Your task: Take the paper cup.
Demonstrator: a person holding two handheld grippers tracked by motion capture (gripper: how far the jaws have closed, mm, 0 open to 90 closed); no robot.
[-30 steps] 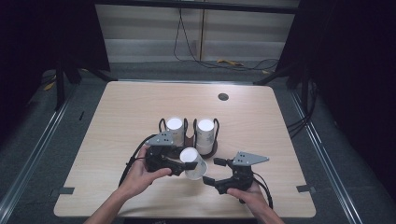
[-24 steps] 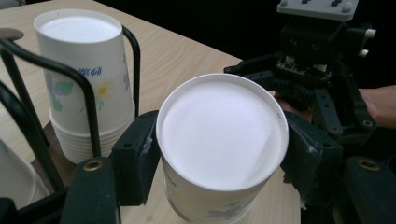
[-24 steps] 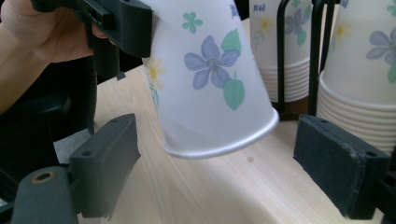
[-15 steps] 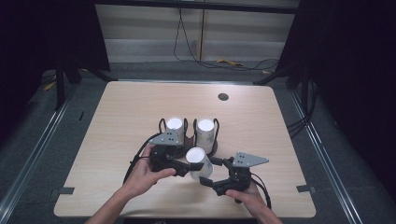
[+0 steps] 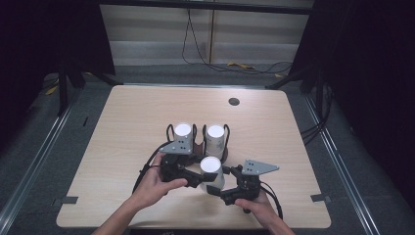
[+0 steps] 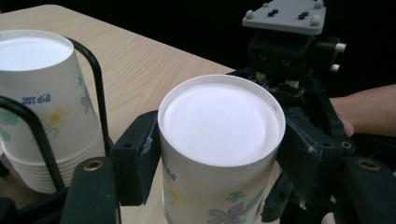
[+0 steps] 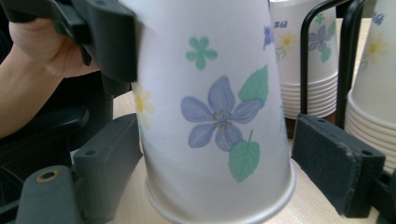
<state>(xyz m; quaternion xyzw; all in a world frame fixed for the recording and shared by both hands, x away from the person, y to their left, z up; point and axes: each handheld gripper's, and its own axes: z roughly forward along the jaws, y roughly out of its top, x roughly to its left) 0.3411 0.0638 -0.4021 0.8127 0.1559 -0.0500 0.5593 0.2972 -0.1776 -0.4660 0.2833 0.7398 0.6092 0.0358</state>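
A flowered white paper cup (image 5: 210,170) stands upside down, base upward, just in front of a black wire holder (image 5: 196,143). My left gripper (image 5: 201,177) is shut on it, its pads (image 6: 135,163) pressing both sides just under the base (image 6: 219,121). My right gripper (image 5: 215,188) comes in from the right, with its jaws on either side of the cup's (image 7: 215,107) lower wall near the rim. Those jaws have just been closing. The right pad (image 7: 327,158) still stands clear of the wall, so this gripper (image 7: 219,168) is open.
The wire holder carries two stacks of the same upside-down cups (image 5: 183,132) (image 5: 215,139), close behind the held one. A dark round hole (image 5: 234,102) sits at the table's far right. The table's front edge runs just below both hands.
The left gripper has carried the cup a little to the right, in between the right gripper's jaws. The right hand has stayed put.
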